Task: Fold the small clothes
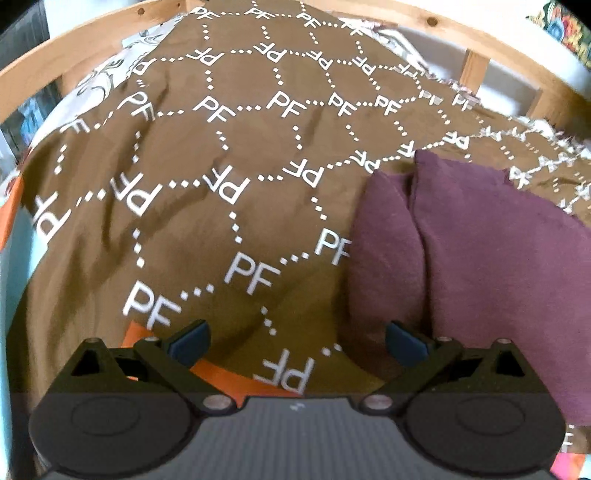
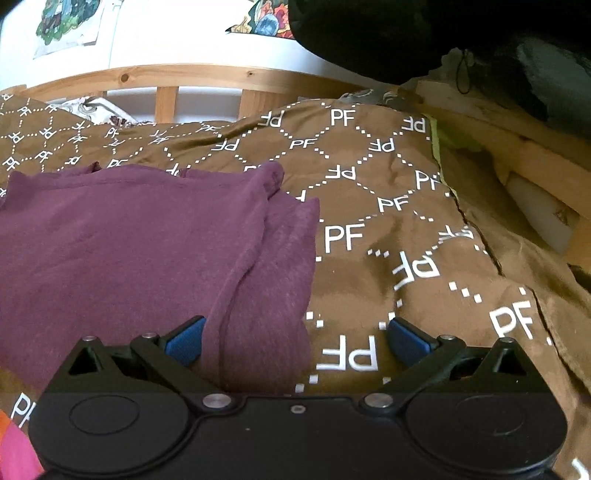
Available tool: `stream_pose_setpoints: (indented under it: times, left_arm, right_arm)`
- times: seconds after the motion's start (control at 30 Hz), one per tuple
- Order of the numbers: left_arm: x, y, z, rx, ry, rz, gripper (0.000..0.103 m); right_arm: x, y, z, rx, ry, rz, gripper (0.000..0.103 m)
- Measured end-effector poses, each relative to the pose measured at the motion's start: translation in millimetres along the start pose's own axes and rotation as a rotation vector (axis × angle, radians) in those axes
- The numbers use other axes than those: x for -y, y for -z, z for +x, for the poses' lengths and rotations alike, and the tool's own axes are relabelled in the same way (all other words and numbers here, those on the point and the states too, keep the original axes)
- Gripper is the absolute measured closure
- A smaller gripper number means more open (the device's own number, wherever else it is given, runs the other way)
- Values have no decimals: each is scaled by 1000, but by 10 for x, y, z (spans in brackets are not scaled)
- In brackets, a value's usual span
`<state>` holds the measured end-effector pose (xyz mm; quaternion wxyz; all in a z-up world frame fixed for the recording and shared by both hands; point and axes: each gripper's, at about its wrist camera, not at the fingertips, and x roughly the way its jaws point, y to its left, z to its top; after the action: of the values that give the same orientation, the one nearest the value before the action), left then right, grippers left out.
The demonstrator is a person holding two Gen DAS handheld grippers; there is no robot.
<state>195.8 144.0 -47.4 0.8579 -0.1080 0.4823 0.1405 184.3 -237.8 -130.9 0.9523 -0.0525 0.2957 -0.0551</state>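
A purple garment [image 1: 480, 266] lies partly folded on a brown blanket printed with white "PF" letters [image 1: 207, 206]. In the left wrist view it fills the right side. My left gripper [image 1: 297, 341] is open and empty, just left of the garment's near left edge. In the right wrist view the garment [image 2: 129, 251] fills the left side, on the blanket [image 2: 406, 221]. My right gripper [image 2: 295, 339] is open and empty, with the garment's near right edge lying between its fingers.
A wooden bed rail [image 1: 472, 66] runs along the far side, also in the right wrist view [image 2: 207, 79]. Orange cloth [image 1: 221, 373] shows under the blanket near the left gripper. Pink cloth [image 2: 14, 446] lies at the bottom left. A dark hanging object [image 2: 406, 33] is at the upper right.
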Motion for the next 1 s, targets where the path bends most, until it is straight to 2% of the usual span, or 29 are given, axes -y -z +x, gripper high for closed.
stream_pose_setpoints:
  times: [0.13,0.27,0.43,0.57,0.77,0.9,1.0]
  left_arm:
    - [73,148,-158,14,28,60,0]
    - [167,265,-254,10,10,113,0]
    - [236,372,-240,-20,34,89,0]
    - [239,431,-139,-71,57,40,0]
    - [225,472,-80,-109,63,22,0]
    - [201,457,-68,-116,49,4,0]
    - [155,458,-87,-116,58,-11,0]
  right_arm:
    - [-47,110,-61,32,-8,-23,1]
    - [-52,138,-119,64,13,-11,1]
    - [-79,132,-274,138,54,-3,1]
    - [-241,128,-429,232,57,-117,1]
    - [-611,99,-677,341,-24,-296,1]
    - [-892,-46,-734,330,-149,-336,1]
    - [-1135,-190,-697,304,-193,-351,1]
